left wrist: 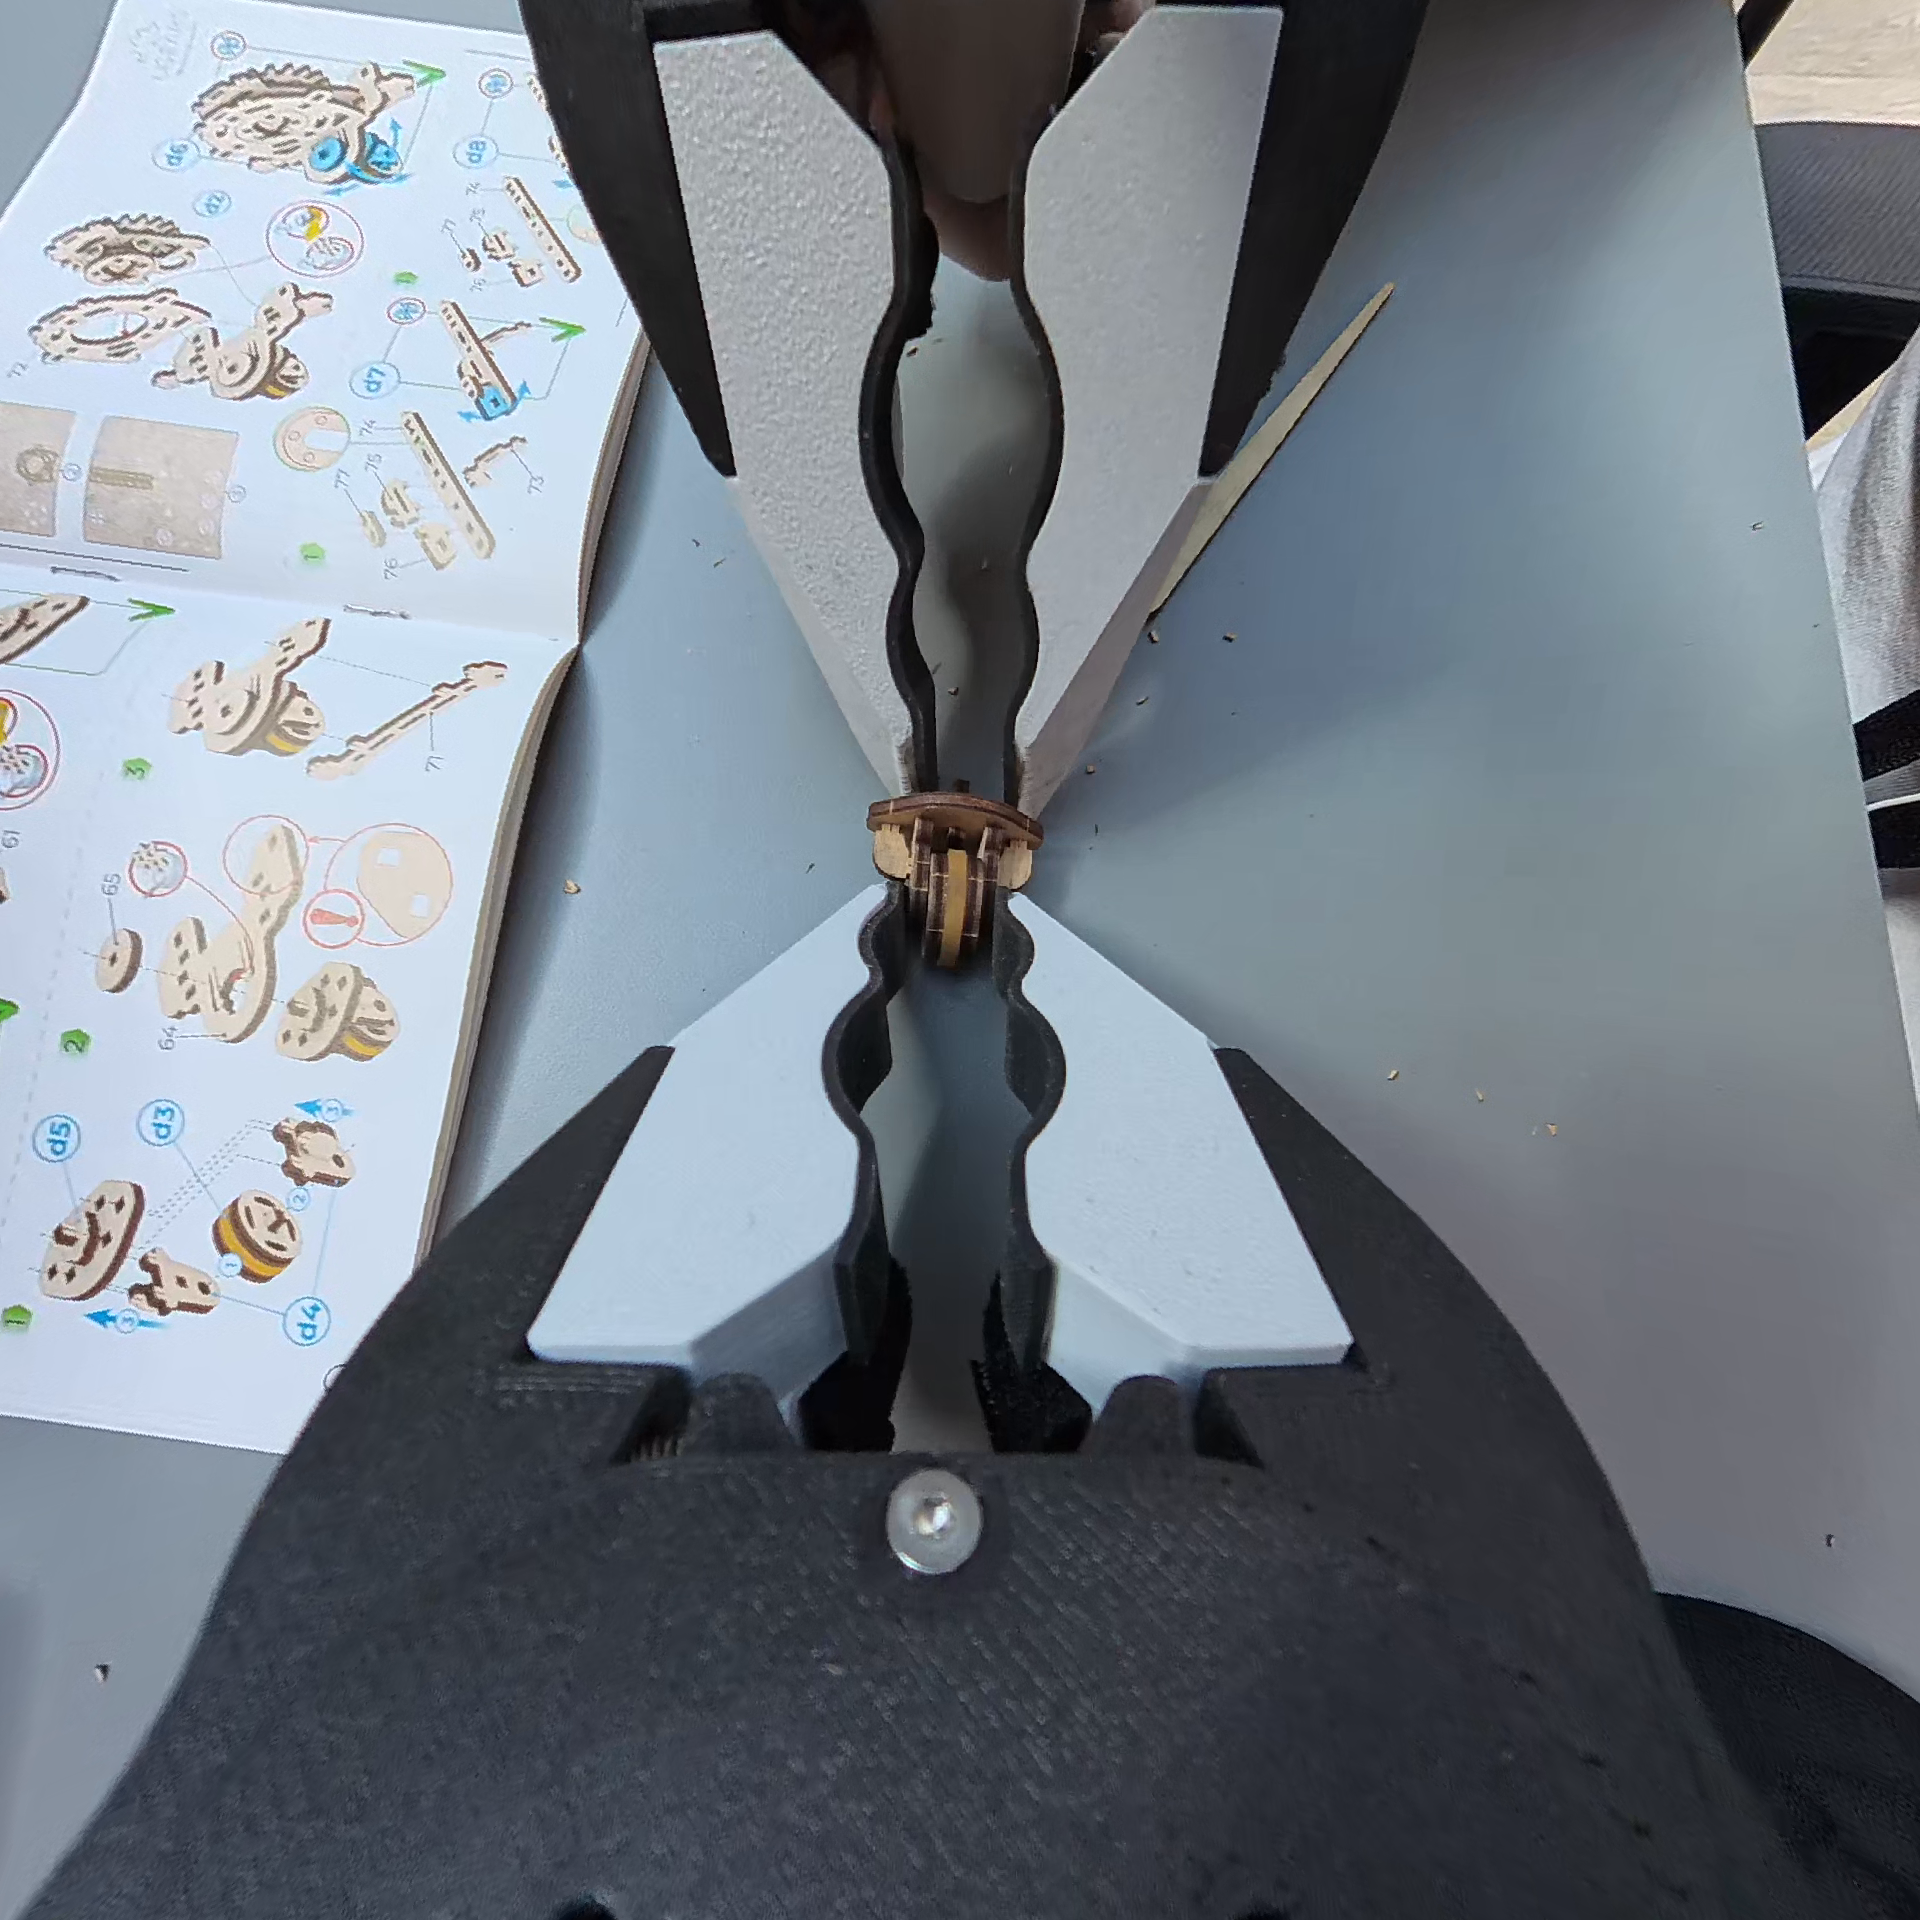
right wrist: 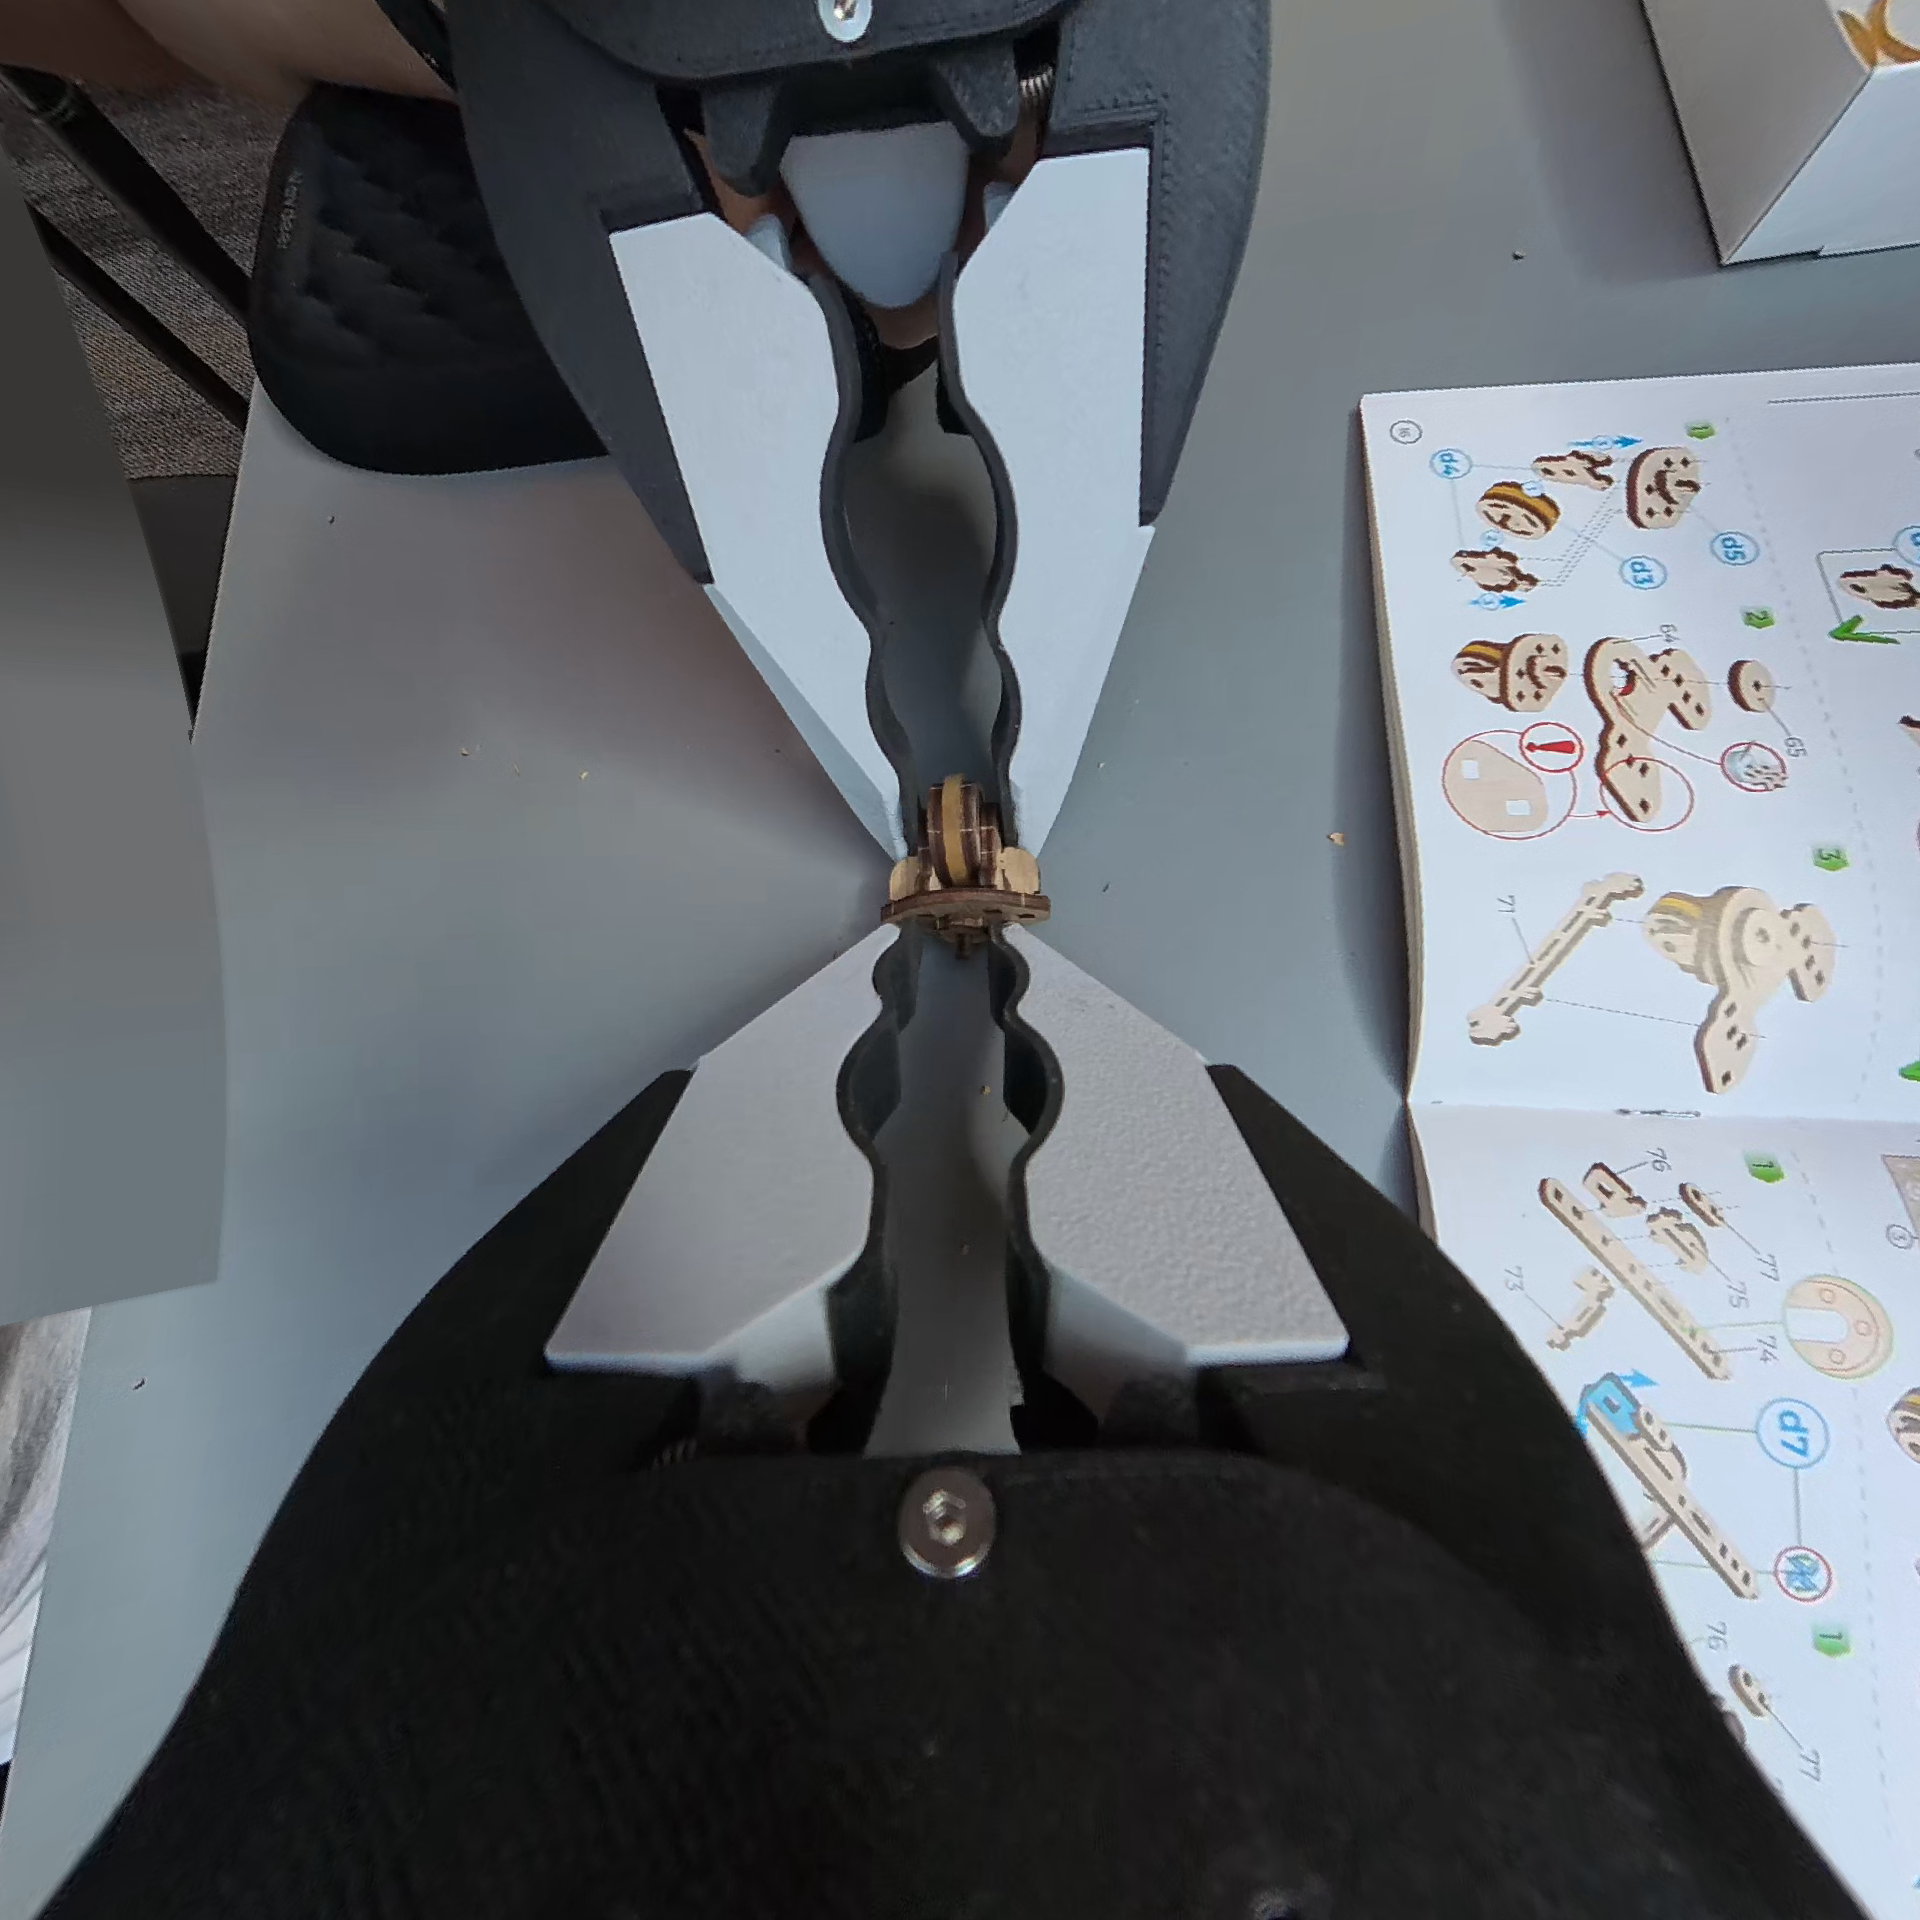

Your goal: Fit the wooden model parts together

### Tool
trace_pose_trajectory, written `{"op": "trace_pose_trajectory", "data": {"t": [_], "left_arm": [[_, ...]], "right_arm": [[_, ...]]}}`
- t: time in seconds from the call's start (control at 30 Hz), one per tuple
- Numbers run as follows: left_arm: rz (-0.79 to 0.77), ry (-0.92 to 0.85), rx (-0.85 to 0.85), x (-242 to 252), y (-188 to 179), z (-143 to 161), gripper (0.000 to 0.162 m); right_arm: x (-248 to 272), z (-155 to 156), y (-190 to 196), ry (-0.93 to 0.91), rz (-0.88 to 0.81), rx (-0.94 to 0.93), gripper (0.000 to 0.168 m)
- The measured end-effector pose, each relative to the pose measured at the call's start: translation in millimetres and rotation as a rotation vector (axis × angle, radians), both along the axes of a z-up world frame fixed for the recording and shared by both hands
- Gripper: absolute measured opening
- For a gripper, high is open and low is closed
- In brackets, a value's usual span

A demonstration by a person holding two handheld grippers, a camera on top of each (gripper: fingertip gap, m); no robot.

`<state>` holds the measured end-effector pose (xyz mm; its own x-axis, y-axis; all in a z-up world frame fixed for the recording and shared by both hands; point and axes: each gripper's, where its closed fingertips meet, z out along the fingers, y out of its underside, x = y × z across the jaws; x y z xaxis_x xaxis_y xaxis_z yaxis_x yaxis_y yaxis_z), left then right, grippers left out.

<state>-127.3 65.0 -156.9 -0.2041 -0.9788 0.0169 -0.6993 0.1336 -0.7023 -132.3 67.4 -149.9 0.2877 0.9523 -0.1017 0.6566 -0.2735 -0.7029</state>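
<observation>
Two claws meet tip to tip above the grey tabletop [left wrist: 1455, 831], with one small wooden subassembly pinched between them.

Left claw [left wrist: 948, 940]: clenched on the wheel-like layered disc stack [left wrist: 945, 925] at the near end of the piece, as its own wrist view shows it. Right claw [right wrist: 951, 940]: clenched on the flat curved plate [right wrist: 964, 912] and its tabs. The two parts appear already engaged; whether they are fully seated cannot be told.

Handling judgement: thin laser-cut plywood, very light, stiff across the face but brittle at the tabs and slots. The friction fit likely needs a firm, straight push; any twist risks snapping a tab. The best hold is on broad faces or the disc rim, not on protruding tabs. The piece is small against the claw tips, so slip or ejection under squeeze is plausible.

Surroundings: an open instruction booklet [left wrist: 260, 675] lies flat on the tabletop, left in the left wrist view and right in the right wrist view, near but clear of the claws. A thin wooden stick [left wrist: 1288, 416] lies far right of the left view, partly behind the right claw. A white box [right wrist: 1787, 125] sits at the far right corner of the right view. Wood crumbs [left wrist: 1475, 1101] are scattered about. Nothing obstructs the pressing line.
</observation>
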Motion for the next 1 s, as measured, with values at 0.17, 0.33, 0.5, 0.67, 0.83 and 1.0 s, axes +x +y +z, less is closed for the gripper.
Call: {"op": "trace_pose_trajectory", "data": {"t": [0.17,0.33,0.5,0.67,0.83,1.0], "left_arm": [[-0.012,-0.001,-0.021,-0.6,0.7,-0.6,0.013],[-0.005,-0.014,-0.006,-0.2,2.4,-0.8,0.014],[0.009,-0.016,-0.023,-0.3,3.6,-0.3,0.014],[0.031,-0.013,-0.037,1.5,5.4,-0.2,0.014],[0.03,-0.015,-0.02,1.4,5.5,-0.5,0.014],[0.03,-0.014,-0.029,1.4,5.6,-0.5,0.014]], "right_arm": [[2.1,-1.8,-0.6,-0.009,0.048,0.02,0.007],[8.7,1.4,-2.1,0.061,0.126,0.108,0.019],[15.0,26.6,-6.2,0.224,0.075,0.198,0.002],[13.3,-2.0,-1.7,0.06,0.055,0.237,0.002],[6.1,10.3,-5.0,0.142,0.082,0.27,0.0],[7.2,7.3,-3.7,0.104,0.109,0.317,0.0]]}}
